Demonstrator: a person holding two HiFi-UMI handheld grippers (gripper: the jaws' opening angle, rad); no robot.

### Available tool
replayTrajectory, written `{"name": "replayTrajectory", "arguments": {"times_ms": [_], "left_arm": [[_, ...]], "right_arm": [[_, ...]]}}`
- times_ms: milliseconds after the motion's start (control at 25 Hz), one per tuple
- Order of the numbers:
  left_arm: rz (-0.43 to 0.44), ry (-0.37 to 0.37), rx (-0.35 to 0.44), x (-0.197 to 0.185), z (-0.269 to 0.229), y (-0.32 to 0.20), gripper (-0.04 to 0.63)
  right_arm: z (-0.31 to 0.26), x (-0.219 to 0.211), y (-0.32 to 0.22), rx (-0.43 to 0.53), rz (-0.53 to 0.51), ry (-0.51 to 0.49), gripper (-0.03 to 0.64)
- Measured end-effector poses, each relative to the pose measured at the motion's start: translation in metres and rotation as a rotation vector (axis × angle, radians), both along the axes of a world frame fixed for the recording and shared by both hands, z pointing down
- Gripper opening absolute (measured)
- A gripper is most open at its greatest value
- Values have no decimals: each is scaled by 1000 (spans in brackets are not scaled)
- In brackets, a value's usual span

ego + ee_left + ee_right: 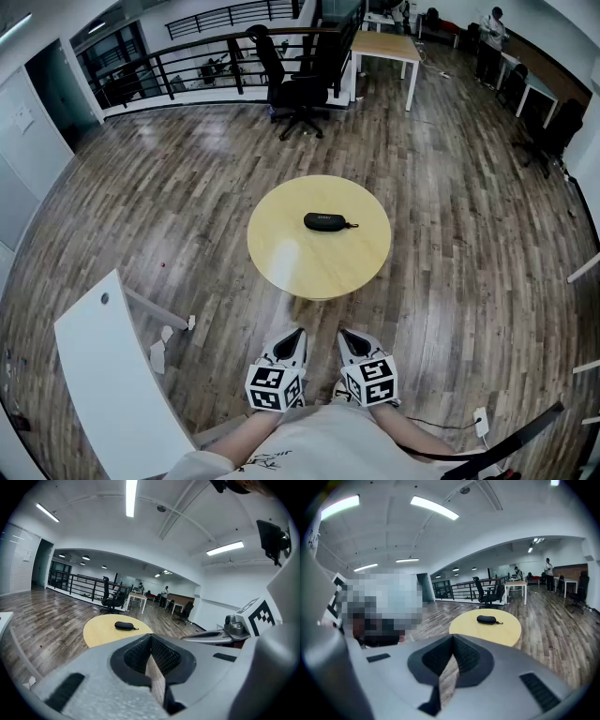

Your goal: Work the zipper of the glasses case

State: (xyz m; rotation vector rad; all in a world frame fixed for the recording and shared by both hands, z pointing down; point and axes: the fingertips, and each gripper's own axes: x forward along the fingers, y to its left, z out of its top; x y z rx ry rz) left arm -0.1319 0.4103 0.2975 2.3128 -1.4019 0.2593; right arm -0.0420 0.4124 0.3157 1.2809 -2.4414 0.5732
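A black zipped glasses case (328,221) lies near the middle of a round yellow table (291,262), its small pull tab pointing right. Both grippers are held low by my body, well short of the table's near edge. The left gripper (292,335) and the right gripper (345,336) sit side by side, jaws together and holding nothing. From the left gripper (151,641), the case (123,625) shows far off on the table (101,632). The right gripper (452,644) also sees the case (486,618) in the distance.
A white slanted board (112,375) stands at my lower left, with paper scraps (157,354) on the wood floor beside it. A black office chair (295,89) and a wooden desk (384,45) stand beyond the table. A power strip (481,422) lies at lower right.
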Motion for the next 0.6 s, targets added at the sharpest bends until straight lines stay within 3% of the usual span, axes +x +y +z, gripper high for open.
{"name": "replayTrajectory", "arguments": {"times_ms": [360,600], "left_arm": [[-32,-18,31,50,-7,-18,3],[-41,-22,14,58,1,-34,3]], "right_arm": [[1,56,-22,23,-9,-2,2],[15,65,-35,-18,-1,-30,2]]}}
